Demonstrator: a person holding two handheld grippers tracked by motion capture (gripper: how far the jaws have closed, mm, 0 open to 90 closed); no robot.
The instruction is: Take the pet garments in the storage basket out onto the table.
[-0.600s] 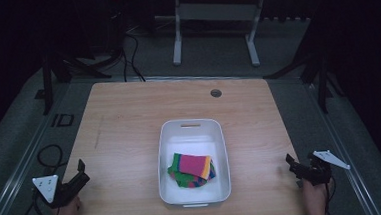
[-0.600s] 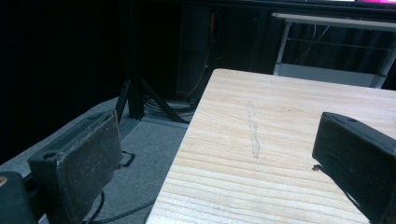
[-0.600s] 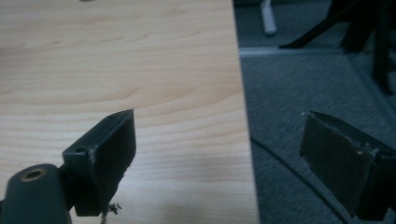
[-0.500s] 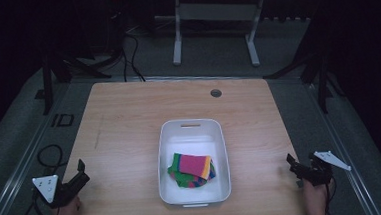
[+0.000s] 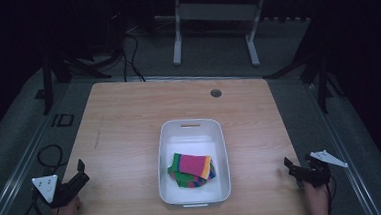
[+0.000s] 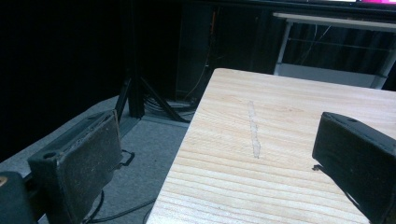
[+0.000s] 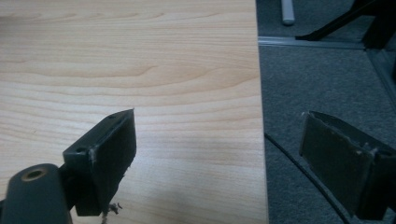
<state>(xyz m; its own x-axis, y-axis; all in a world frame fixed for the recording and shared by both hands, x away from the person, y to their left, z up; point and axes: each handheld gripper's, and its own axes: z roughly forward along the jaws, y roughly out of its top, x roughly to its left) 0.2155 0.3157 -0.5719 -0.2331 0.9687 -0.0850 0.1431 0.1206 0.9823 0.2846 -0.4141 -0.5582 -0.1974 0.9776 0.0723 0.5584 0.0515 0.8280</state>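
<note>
At the table's near left corner we hold the left gripper, jaws spread wide with nothing between them; the left gripper view shows bare wood and the table edge running between the 2 black jaws. It points forward and a bit toward the middle.

Center, near edge: the white bin, long axis running away from us, front rim close to the table's near edge. The folded striped cloth lies inside its near half, pink and yellow on top, green and blue under, tilted slightly so its long side runs left-right across the bin. We'd judge this cloth is the thing to go for.

At the near right corner sits the right gripper, jaws also spread wide and holding nothing; in the right gripper view the table edge passes between them, 1 jaw over wood, 1 over grey carpet.

Key relation: cloth lies inward from both grippers, to the right of the left one, to the left of the right one, at about the same depth. Both are well apart from the bin, roughly equally near, the right 1 maybe slightly closer. Either must swing inward and drop over the bin wall.
</note>
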